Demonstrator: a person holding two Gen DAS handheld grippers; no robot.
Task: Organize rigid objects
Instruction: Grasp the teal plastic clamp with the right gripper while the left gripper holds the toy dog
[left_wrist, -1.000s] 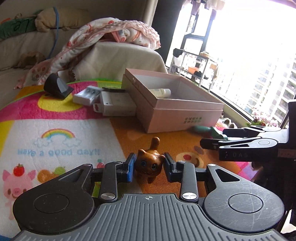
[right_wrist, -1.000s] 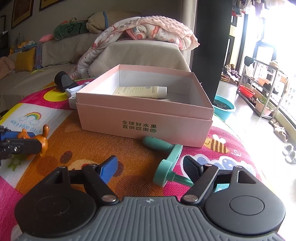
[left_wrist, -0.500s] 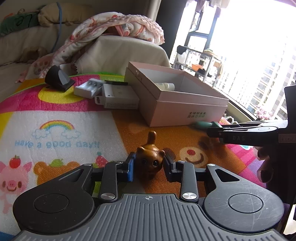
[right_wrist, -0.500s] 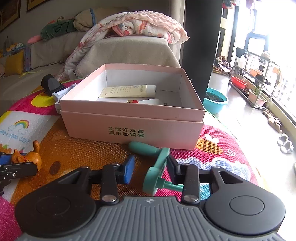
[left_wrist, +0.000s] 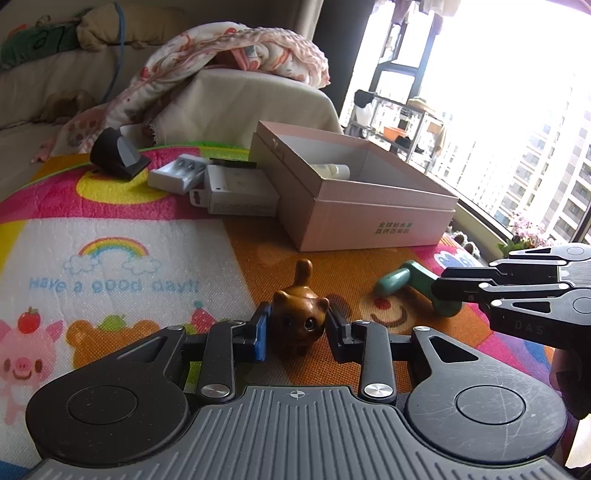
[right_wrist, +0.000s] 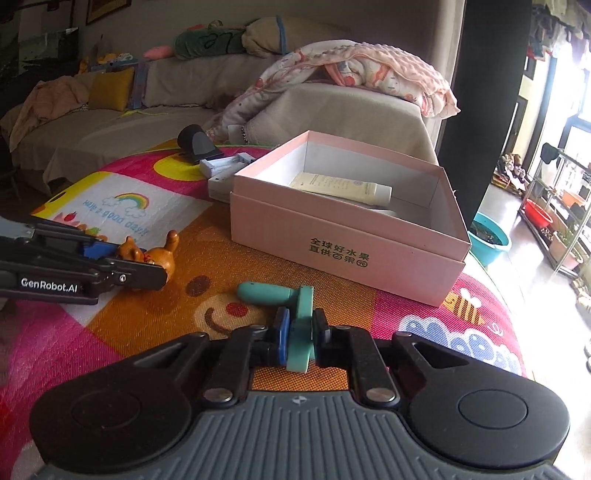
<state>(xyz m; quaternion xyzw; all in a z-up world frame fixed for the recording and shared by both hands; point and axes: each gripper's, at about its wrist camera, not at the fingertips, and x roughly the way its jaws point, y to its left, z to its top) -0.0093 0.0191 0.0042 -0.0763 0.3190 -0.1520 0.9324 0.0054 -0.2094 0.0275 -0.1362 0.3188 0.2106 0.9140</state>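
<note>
The right gripper (right_wrist: 299, 334) was closing, its pads pressed on the teal plastic handle-shaped tool (right_wrist: 300, 325), while the left gripper (left_wrist: 297, 328) clenched the brown wooden cat figurine (left_wrist: 298, 319) on the colourful cartoon-printed mat (left_wrist: 110, 258), near the open pink cardboard box (right_wrist: 347, 236).

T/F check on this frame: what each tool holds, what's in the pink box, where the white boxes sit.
1. The left tool grips the brown cat figurine. True.
2. The right tool, its jaws closing, has nothing between them. False: the teal handle piece is between its pads.
3. The pink box is empty. False: a cream tube lies inside.
4. The white boxes lie outside the pink box, beside it on the mat. True.
</note>
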